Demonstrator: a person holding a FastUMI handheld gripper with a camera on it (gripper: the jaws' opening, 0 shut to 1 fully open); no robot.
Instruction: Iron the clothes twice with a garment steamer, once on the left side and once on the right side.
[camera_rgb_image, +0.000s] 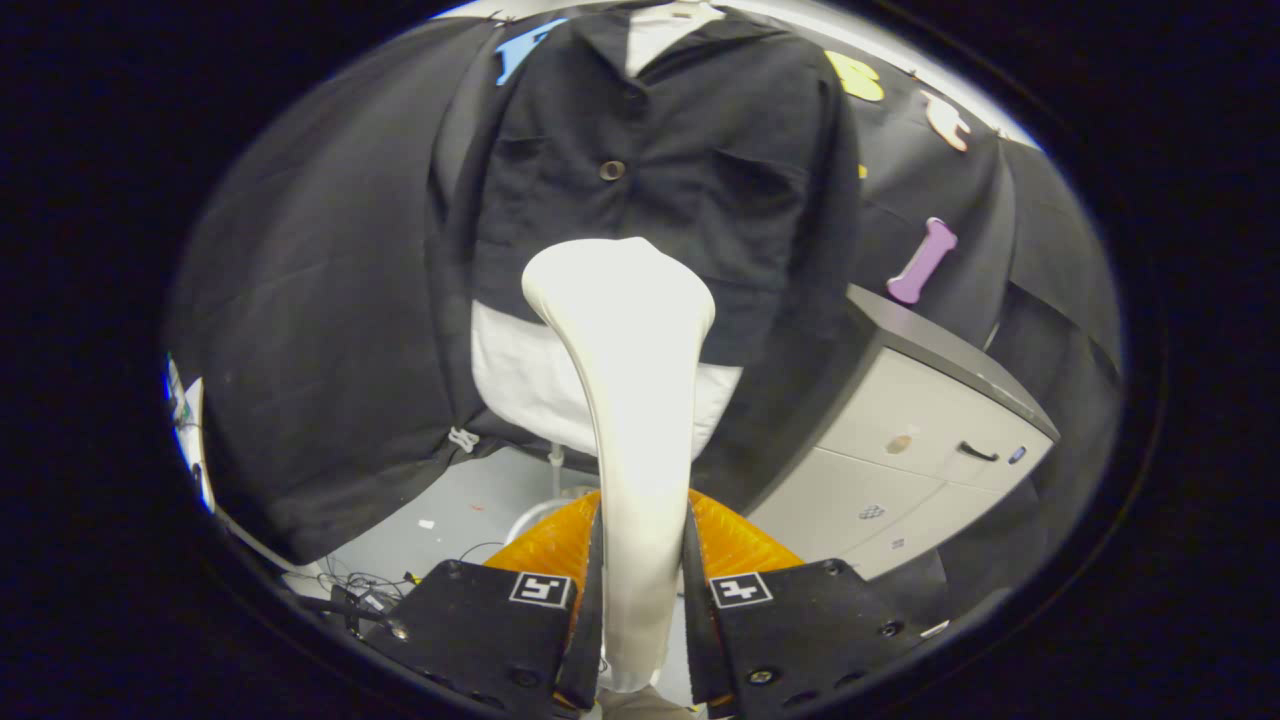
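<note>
My gripper (640, 560) clamps the steamer (625, 340), its head before the jacket (660, 170)'s middle; both passes seemingly remain.

smooth, glossy cream plastic on the garment steamer (630, 400), pinched on both sides by the gripper (640, 585) with its ribbed orange fingers (545, 545) and matt black, grainy plates. dark matt woven cloth on the jacket (690, 170), white cloth beneath it. the cabinet (930, 440) looks smooth, satin pale.

A cream-white garment steamer (625, 400) rises before a black jacket (660, 180) layered over white cloth (530, 380).
</note>
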